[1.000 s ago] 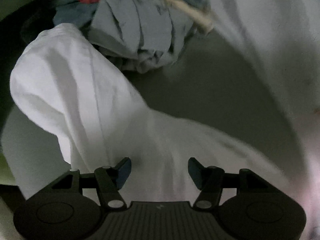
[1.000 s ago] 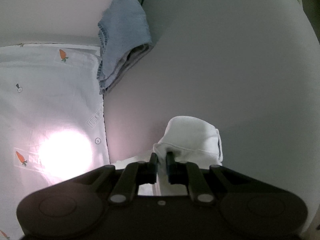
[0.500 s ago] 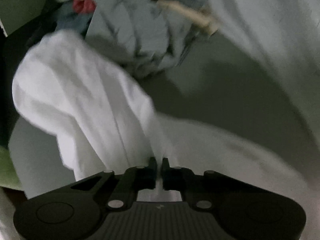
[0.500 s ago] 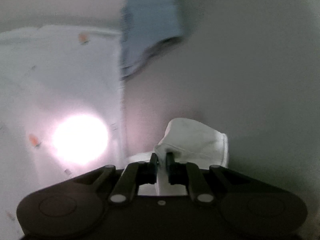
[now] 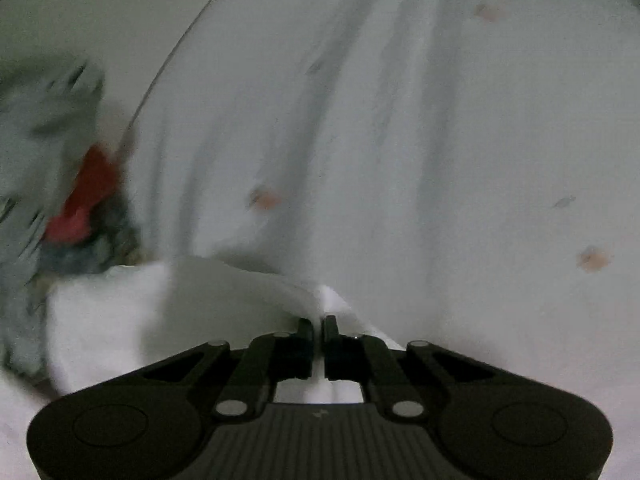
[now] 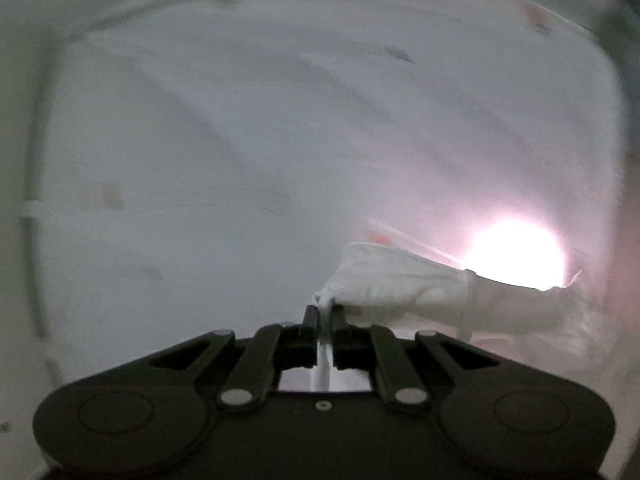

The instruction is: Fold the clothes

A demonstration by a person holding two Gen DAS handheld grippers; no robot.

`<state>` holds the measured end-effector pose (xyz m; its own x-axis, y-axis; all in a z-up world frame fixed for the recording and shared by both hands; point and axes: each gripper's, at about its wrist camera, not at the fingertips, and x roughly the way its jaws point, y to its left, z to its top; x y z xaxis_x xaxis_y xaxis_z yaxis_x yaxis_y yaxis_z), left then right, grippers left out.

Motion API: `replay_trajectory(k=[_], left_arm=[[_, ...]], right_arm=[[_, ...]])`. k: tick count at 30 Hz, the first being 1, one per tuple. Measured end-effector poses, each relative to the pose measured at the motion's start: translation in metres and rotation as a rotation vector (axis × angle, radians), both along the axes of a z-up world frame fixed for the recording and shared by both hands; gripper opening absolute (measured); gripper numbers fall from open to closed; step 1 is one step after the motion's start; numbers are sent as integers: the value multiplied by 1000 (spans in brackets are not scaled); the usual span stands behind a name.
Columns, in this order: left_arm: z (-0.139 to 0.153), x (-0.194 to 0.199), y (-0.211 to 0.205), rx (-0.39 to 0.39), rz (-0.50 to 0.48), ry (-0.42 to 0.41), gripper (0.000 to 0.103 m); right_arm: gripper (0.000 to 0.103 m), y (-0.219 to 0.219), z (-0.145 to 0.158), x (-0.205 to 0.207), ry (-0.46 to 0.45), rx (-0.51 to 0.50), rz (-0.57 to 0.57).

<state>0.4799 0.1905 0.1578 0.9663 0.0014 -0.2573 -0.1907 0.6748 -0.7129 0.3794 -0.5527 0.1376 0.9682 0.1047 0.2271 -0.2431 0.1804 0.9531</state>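
Note:
My left gripper (image 5: pixel 318 322) is shut on a pinch of a white garment (image 5: pixel 208 296), whose fold bulges to the left of the fingers. My right gripper (image 6: pixel 326 313) grips another edge of white garment (image 6: pixel 400 288); its jaws are closing tight on the cloth, and a seamed hem trails off to the right. Both views are blurred. A white cloth with small orange prints (image 5: pixel 380 128) fills the background of each view, also as the printed cloth (image 6: pixel 240 140). I cannot tell whether it belongs to the held garment.
A blurred heap of grey-blue clothes with a red patch (image 5: pixel 80 196) lies at the left of the left wrist view. A bright glare spot (image 6: pixel 516 256) burns at the right of the right wrist view, behind the held cloth.
The left gripper went from open over the white cloth to shut on it. Both grippers then rose with their cloth and tilted up, so the printed white cloth now fills both views.

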Motion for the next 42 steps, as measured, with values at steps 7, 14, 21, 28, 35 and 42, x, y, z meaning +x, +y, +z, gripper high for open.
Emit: replay_trajectory(k=[7,14,21,28,35,42], left_arm=[[-80,-88,-10,-64,-80,67,5],[-283,-168,-39,-56,-46,734,10],[-301,-206,-15,-98,-8,742,23],[-272,-188,4,82,26,668,56],[-273,-169,17,34,79,625,76],[-276,-153,12,45,112,628,82]], right_arm=[[6,-41,-38,-101,63,-18,-149],[13,-65,-214,-196,813,-81,-258],[41,-40,-289,-262,1020,-14,-302],[49,-21,-286,-238,1007,-127,-241],[57,-17,-283,-219,1126,-300,-269],[68,-35,-291,-213,1137,-305,-287]])
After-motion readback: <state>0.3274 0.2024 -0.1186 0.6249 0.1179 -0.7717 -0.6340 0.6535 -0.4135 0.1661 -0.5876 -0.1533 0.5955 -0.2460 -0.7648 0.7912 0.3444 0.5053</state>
